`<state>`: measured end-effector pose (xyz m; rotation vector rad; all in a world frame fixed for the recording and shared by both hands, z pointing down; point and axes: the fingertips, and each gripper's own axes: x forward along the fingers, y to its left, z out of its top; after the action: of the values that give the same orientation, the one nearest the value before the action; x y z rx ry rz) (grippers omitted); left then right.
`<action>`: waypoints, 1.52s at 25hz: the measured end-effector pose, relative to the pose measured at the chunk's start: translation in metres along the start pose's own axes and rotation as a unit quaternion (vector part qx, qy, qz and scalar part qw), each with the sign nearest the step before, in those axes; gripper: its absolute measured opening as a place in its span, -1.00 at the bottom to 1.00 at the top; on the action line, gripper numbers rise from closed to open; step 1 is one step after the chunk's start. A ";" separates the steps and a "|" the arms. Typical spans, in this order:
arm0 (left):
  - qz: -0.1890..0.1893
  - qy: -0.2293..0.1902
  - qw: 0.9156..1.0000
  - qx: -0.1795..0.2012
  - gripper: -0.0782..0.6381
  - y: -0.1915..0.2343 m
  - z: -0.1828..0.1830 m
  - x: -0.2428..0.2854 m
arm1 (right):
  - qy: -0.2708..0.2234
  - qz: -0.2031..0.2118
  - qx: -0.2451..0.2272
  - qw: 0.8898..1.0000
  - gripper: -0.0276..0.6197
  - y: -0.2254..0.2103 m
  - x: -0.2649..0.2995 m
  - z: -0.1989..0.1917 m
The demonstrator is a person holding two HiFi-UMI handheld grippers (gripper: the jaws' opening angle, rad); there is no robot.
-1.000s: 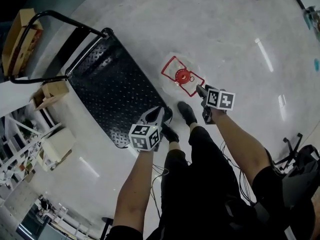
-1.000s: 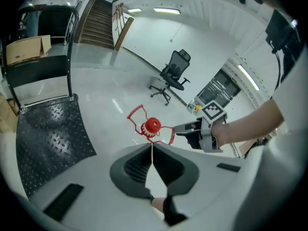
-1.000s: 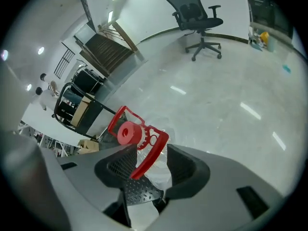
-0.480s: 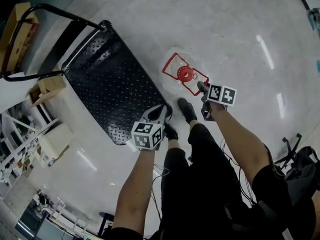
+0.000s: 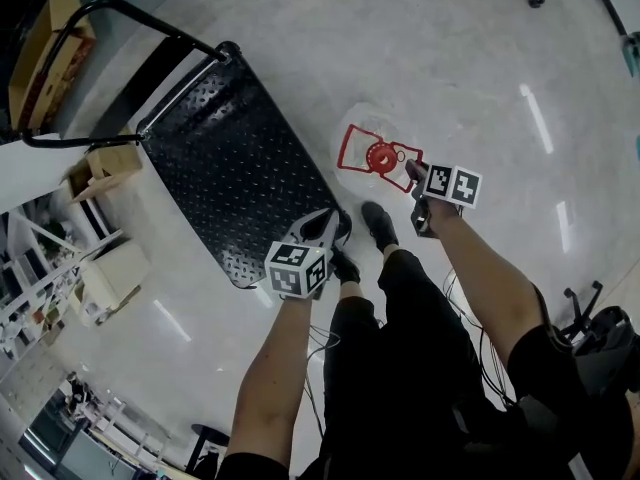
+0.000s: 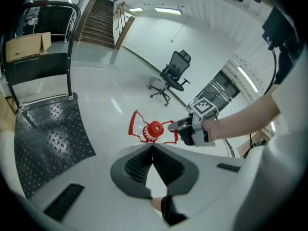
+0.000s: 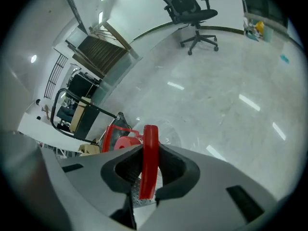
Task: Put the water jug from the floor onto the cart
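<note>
The water jug (image 5: 368, 128), clear with a red cap (image 5: 381, 155) and a red handle frame, stands on the floor just right of the black cart (image 5: 230, 178). My right gripper (image 5: 410, 169) is at the jug's right side. Its jaws have just been closing and now press on the red handle (image 7: 149, 158), which runs up between them. The cap (image 7: 126, 142) shows to the left behind it. My left gripper (image 5: 334, 224) hangs shut and empty near the cart's near corner. In the left gripper view the jug's cap (image 6: 155, 129) and the right gripper (image 6: 179, 126) lie ahead.
The cart's push bar (image 5: 110, 8) rises at its far left end. Cardboard boxes (image 5: 45, 58) and shelving (image 5: 105, 278) stand left of the cart. The person's shoes (image 5: 378, 226) are beside the jug. An office chair (image 6: 175, 73) and stairs (image 6: 98, 16) stand farther off.
My right gripper has moved in onto the jug's handle and closed round it. The left gripper has stayed where it was.
</note>
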<state>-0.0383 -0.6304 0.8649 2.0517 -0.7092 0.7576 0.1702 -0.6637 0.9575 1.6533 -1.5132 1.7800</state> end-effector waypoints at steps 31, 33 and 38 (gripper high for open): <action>0.177 -0.287 0.936 -0.099 -0.79 0.021 -0.001 -0.348 | 0.065 0.147 -0.302 0.939 -0.66 0.361 -0.140 -0.090; 0.192 -0.296 0.930 -0.105 -0.79 0.033 -0.017 -0.372 | 0.074 0.159 -0.311 0.934 -0.66 0.393 -0.130 -0.111; 0.236 -0.318 0.909 -0.132 -0.79 0.052 -0.058 -0.433 | 0.110 0.183 -0.340 0.916 -0.66 0.461 -0.111 -0.174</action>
<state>-0.3764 -0.5164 0.6074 1.8820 -1.6260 0.1938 -0.2479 -0.6664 0.6747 0.8448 -2.1006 1.2793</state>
